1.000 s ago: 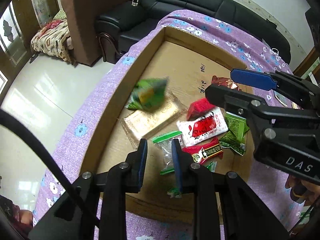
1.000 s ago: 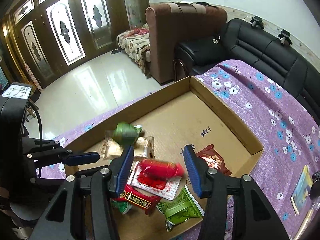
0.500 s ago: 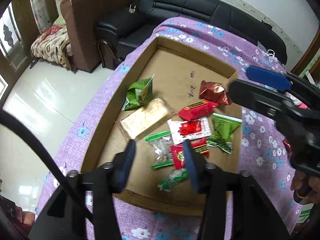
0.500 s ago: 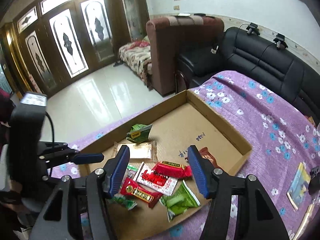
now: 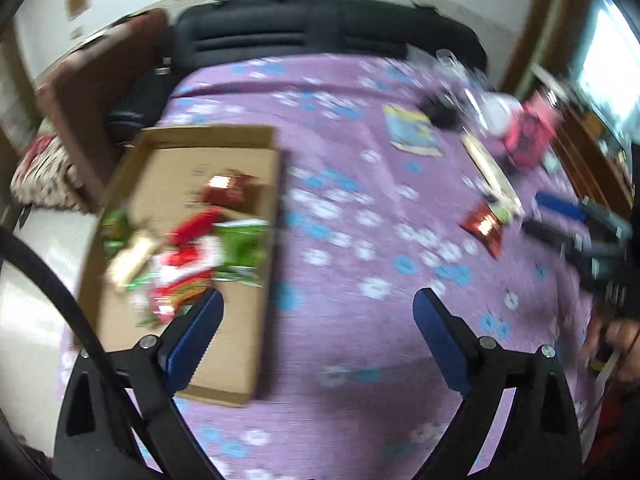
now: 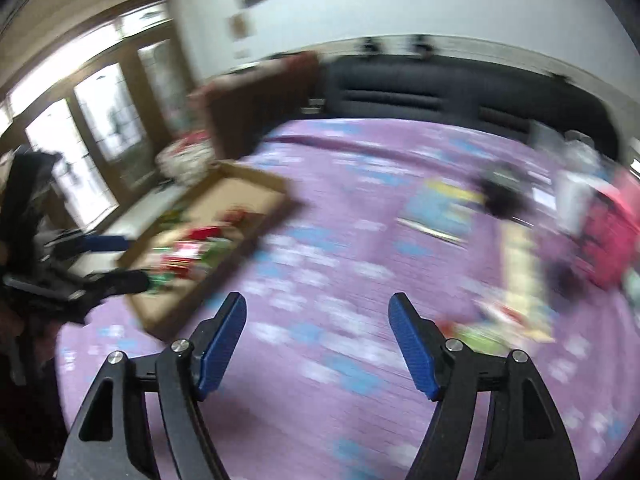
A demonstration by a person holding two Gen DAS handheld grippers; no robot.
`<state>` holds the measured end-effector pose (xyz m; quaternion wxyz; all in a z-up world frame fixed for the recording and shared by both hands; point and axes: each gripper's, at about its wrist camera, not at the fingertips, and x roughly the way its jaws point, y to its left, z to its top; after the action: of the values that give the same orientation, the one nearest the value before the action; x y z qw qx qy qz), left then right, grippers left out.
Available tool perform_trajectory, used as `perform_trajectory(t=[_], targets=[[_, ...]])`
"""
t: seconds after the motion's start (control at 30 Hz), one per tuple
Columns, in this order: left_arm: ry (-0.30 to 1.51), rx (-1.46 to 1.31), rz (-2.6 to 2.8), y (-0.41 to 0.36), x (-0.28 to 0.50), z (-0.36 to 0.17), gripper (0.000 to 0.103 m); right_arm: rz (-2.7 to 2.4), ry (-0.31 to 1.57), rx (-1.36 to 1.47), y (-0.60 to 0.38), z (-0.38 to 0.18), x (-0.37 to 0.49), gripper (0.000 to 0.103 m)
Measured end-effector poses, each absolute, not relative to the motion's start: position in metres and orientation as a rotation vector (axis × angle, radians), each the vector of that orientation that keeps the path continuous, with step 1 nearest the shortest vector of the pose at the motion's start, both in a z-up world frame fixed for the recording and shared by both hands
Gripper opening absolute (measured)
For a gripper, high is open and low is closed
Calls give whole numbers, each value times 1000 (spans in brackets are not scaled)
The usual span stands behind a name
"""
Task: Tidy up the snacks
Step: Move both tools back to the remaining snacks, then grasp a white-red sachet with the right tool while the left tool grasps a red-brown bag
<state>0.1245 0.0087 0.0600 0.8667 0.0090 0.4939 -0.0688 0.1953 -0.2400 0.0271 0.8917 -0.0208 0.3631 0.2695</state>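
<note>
Purple flowered cloth (image 5: 340, 360) across the whole table, blurred in both views. On its left, a shallow cardboard tray (image 5: 240, 360) holding a heap of snacks (image 5: 192, 248): red, green and white packets, bunched at the near end. Only in the left view: one red packet (image 5: 482, 226) loose on the cloth, well apart from the tray, near a hand (image 5: 624, 344). Only in the right view: glass doors (image 6: 92, 140). Left gripper (image 5: 316, 324) spread wide and just been opening, nothing between. Right gripper (image 6: 318, 328) likewise parted and opening, empty.
</note>
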Motion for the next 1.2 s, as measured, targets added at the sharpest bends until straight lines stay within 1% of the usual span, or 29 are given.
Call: perform_trajectory(t=[0.1, 0.2, 0.33, 0.37, 0.43, 0.5, 0.53, 0.57, 0.63, 0.77, 0.9, 1.0, 1.03, 1.2], targets=[[1070, 42, -179, -22, 127, 47, 96, 458, 774, -69, -277, 16, 208, 75], [1098, 54, -202, -40, 124, 37, 96, 400, 771, -178, -285, 8, 220, 75], [1117, 62, -194, -49, 123, 29, 96, 371, 786, -223, -296, -6, 240, 74], [1122, 61, -187, -49, 123, 28, 96, 370, 794, -227, -295, -8, 244, 72], [1133, 52, -173, -47, 122, 25, 96, 383, 798, -232, -292, -11, 253, 71], [1141, 46, -162, -45, 122, 24, 96, 390, 811, -249, -285, -15, 263, 66], [1143, 43, -158, -44, 122, 24, 96, 397, 824, -251, -282, -18, 268, 62], [1143, 42, -156, -43, 122, 23, 96, 404, 845, -255, -278, -22, 273, 55], [1143, 41, -150, -42, 121, 23, 96, 414, 887, -266, -273, -32, 282, 47], [1147, 32, -148, -40, 121, 23, 96, 399, 932, -299, -268, -48, 287, 45], [1152, 18, -143, -36, 122, 21, 96, 384, 918, -320, -266, -48, 286, 44], [1157, 11, -147, -34, 123, 19, 96, 369, 913, -341, -265, -49, 284, 31], [1158, 13, -150, -34, 123, 19, 96, 350, 903, -354, -266, -49, 282, 25], [1161, 6, -157, -32, 124, 17, 96, 311, 868, -342, -274, -49, 276, 23]])
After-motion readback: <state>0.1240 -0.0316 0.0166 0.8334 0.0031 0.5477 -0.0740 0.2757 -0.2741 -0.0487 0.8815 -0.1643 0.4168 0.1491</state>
